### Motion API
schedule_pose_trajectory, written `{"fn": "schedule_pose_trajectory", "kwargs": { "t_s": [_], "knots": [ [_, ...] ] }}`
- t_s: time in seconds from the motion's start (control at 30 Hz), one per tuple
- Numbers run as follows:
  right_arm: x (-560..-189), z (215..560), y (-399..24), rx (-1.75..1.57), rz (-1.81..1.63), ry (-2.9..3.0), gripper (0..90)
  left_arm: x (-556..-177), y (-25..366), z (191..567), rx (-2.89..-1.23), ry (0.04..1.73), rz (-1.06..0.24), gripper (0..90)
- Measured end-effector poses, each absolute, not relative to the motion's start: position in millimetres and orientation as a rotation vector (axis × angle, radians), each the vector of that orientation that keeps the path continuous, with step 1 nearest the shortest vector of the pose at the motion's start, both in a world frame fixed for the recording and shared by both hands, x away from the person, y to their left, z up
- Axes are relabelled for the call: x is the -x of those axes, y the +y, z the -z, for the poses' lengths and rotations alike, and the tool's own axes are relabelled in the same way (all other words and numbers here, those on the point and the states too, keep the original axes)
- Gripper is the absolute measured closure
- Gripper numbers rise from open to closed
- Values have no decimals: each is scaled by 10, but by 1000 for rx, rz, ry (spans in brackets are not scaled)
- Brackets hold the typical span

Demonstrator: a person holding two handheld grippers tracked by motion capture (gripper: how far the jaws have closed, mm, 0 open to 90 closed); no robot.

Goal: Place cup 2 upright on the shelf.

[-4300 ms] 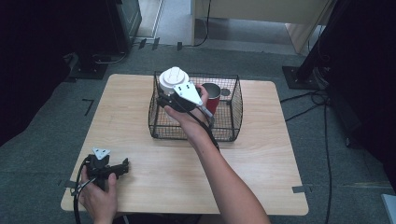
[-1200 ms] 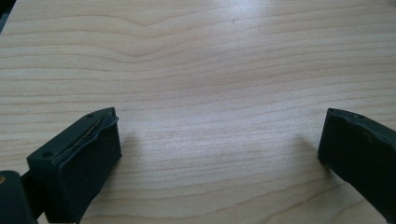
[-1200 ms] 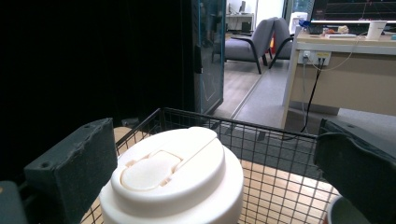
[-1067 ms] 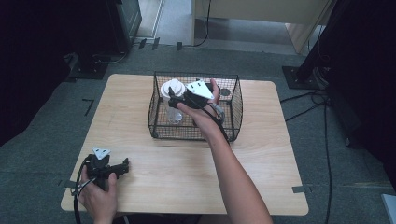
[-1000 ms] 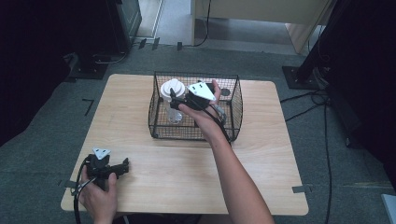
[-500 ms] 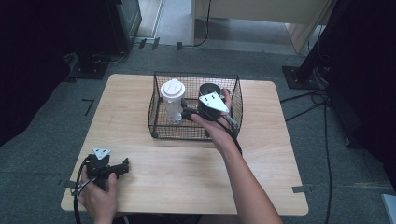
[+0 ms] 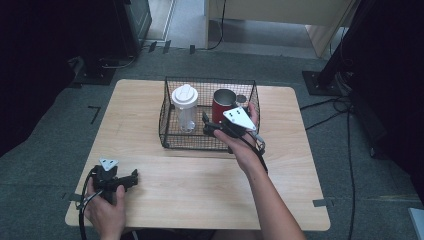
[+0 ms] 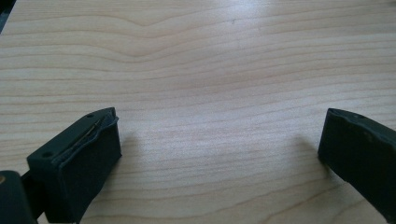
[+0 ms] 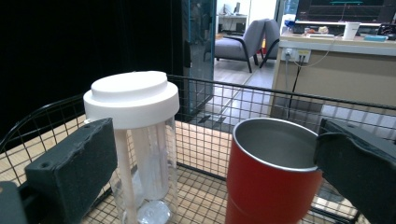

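Clear bottle (image 7: 185,108) stands upright just beyond right gripper (image 7: 209,126).

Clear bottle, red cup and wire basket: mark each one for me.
Clear bottle (image 7: 185,96), high view, on its white lid.
Red cup (image 9: 268,186), right gripper view, on its red side wall.
Wire basket (image 7: 162,120), high view, on its left wall.

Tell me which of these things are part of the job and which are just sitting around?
Part of the job:
- clear bottle with white lid, upright in the wire basket
- right gripper, jaws open, at the basket's front

Just around:
- red tumbler, also in the basket
- left gripper, open, resting on the wooden table
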State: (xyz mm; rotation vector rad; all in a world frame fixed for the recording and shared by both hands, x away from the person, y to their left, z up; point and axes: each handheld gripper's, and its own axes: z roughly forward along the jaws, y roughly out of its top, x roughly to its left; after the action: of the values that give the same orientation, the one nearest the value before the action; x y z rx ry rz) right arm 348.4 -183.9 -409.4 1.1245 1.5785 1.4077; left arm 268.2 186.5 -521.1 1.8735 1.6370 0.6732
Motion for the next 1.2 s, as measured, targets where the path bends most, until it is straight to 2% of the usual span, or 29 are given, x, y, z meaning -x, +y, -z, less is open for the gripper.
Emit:
{"fn": "schedule_pose_trajectory", "kwargs": {
  "t_s": [0.4, 1.2],
  "knots": [
    [-3270, 4127, -2087, -1134, -1387, 1539, 0, -2682, 1865, 5210, -1874, 1637, -674, 0],
    [-2808, 4424, -2570, -1186, -1326, 1509, 0, -2681, 1866, 5210, -1877, 1636, -673, 0]
  ]
}}
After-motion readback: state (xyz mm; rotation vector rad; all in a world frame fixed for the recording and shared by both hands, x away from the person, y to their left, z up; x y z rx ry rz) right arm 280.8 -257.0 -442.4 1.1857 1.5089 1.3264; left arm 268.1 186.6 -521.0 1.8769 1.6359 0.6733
